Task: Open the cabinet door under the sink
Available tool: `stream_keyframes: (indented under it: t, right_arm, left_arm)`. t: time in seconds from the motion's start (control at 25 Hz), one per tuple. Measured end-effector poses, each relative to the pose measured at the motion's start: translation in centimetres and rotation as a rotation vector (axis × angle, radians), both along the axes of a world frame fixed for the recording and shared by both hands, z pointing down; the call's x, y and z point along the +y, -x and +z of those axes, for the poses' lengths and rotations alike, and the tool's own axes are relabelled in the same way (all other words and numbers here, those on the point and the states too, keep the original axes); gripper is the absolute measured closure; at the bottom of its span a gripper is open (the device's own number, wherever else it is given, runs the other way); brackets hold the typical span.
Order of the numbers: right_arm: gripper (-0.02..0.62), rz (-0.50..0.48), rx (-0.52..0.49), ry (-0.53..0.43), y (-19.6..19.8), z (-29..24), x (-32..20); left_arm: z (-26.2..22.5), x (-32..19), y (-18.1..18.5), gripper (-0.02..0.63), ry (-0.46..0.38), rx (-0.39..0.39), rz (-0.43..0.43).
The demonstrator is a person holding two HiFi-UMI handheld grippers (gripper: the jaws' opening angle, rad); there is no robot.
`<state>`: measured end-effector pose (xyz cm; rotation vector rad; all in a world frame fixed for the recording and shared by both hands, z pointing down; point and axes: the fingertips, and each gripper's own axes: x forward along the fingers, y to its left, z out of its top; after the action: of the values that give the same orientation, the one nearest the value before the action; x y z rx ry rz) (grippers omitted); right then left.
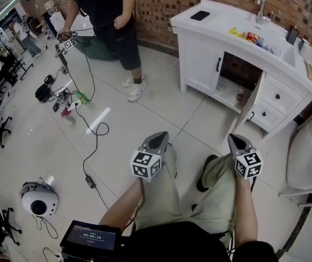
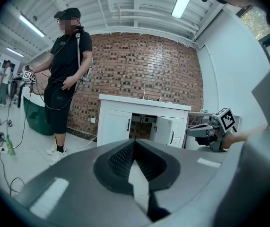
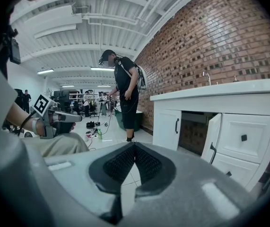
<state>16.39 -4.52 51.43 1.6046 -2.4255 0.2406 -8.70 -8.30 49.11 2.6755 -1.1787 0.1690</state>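
My left gripper (image 1: pixel 157 141) and right gripper (image 1: pixel 237 142) are both pressed together and hold nothing. The cabinet door (image 1: pixel 249 103) under the sink already stands open, far off. To open it wider, I'd pull its handle gently.

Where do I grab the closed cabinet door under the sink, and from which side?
Take the closed door by its black vertical handle, which sits at the door's edge beside the open compartment. Come straight from the front, with the jaws either side of the bar. The hinges are probably on the far edge.
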Motion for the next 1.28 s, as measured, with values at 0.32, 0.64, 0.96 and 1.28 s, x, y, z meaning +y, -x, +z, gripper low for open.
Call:
stream_keyframes:
  t: [0.32,0.64,0.96,1.28]
  right_arm:
    - [0.604,0.005,0.036,0.013,0.12,0.16,-0.01]
    - [0.604,0.006,0.065,0.011,0.35,0.29,-0.03]
    - [0.604,0.003,0.081,0.01,0.52,0.29,-0.04]
    - [0.604,0.001,0.074,0.006,0.66,0.01,-0.01]
  left_arm:
    - [-0.08,0.02,-0.01,0.589,0.0,0.001,0.0]
    - [-0.09,0.0,0.13,0.589,-0.001,0.01,0.0]
    - [-0.14,0.02,0.17,0.589,-0.002,0.013,-0.002]
    - [-0.2,0.0,0.27,0.589,-0.003,0.014,-0.002]
